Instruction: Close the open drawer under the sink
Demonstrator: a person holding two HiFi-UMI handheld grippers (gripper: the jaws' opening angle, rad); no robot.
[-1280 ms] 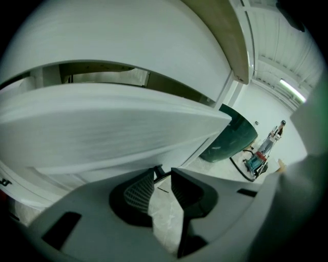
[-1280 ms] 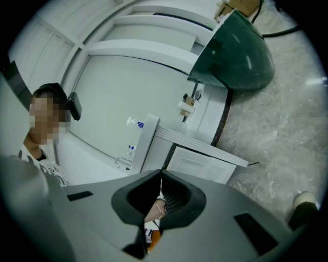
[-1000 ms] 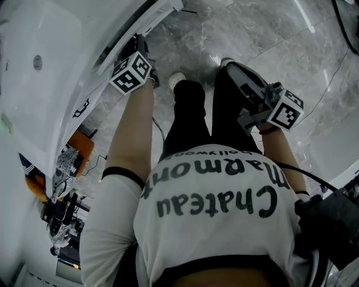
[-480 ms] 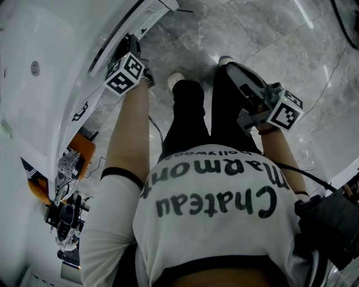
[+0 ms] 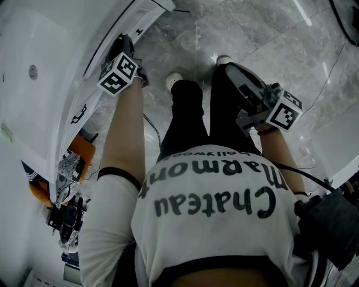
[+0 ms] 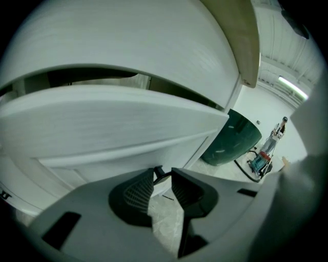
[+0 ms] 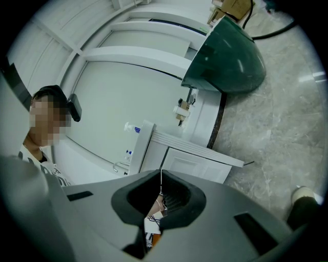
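Drawer (image 6: 102,123) just ahead of left fingers (image 6: 134,193)

The drawer (image 6: 102,128) is white, with a plain, smooth front and no handle that shows. In the left gripper view it fills the middle of the frame, its front running across from 9 to 3 o'clock. A dark slit above its top edge parts it from the cabinet, so it stands slightly open. In the head view the drawer (image 5: 147,12) lies at 11 o'clock, below the white sink (image 5: 33,39). There it is a long panel slanting up toward 12 o'clock, with a dark gap behind it.
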